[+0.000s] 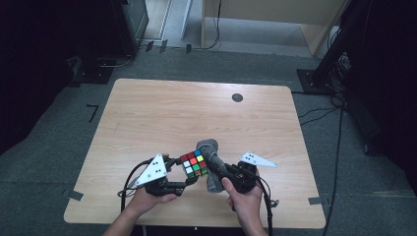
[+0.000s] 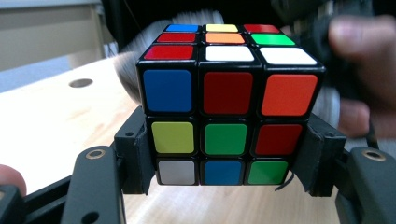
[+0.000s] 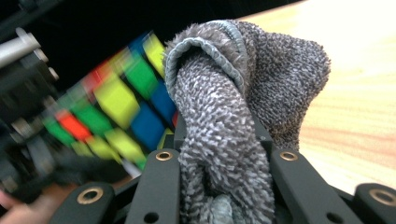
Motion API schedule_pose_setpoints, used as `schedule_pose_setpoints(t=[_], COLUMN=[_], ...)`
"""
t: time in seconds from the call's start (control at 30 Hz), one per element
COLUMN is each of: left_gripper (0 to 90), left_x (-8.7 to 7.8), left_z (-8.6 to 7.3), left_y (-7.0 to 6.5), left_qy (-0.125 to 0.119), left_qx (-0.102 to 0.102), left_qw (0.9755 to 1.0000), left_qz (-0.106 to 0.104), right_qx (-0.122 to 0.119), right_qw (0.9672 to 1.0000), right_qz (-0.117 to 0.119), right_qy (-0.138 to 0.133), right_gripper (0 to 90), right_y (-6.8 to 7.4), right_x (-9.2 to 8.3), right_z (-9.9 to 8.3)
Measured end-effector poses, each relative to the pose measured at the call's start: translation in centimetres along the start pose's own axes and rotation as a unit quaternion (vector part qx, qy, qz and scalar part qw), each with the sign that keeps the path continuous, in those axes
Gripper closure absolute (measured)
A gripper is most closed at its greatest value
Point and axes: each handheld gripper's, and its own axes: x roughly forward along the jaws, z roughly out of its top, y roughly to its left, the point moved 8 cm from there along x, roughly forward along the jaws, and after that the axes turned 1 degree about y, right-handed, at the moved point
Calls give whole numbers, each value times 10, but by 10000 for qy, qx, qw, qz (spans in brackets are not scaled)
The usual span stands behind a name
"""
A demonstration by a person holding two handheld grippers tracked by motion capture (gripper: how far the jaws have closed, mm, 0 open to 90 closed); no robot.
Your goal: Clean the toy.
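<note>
your left gripper (image 2: 224, 186) is clamped on the puzzle cube (image 2: 226, 107), its lower rows between the jaws. your right gripper (image 3: 224, 140) grips a grey cloth (image 3: 233, 116) bunched between its jaws, touching the cube.

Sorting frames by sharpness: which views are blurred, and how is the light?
Right gripper view: the cube is smeared by motion blur, the grey cloth sharp. Left gripper view: cube crisp, the hand behind it soft. High view: the table evenly lit, surroundings dark.
</note>
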Motion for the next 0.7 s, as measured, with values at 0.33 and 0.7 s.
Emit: schedule_pose_setpoints(t=[0.33,0.7], left_gripper=[345,344], left_x=[14,16], left_z=[-6,-13], left_y=[-18,-17], left_qy=[303,409], left_qx=[320,323], left_qw=[9988,9982], left_qz=[-219,-281], right_qx=[-86,-73], right_qw=[9991,9994], right_qz=[196,106], right_qy=[-373,-323], right_gripper=[732,732], right_y=[6,5], right_x=[-19,-16], right_z=[20,17])
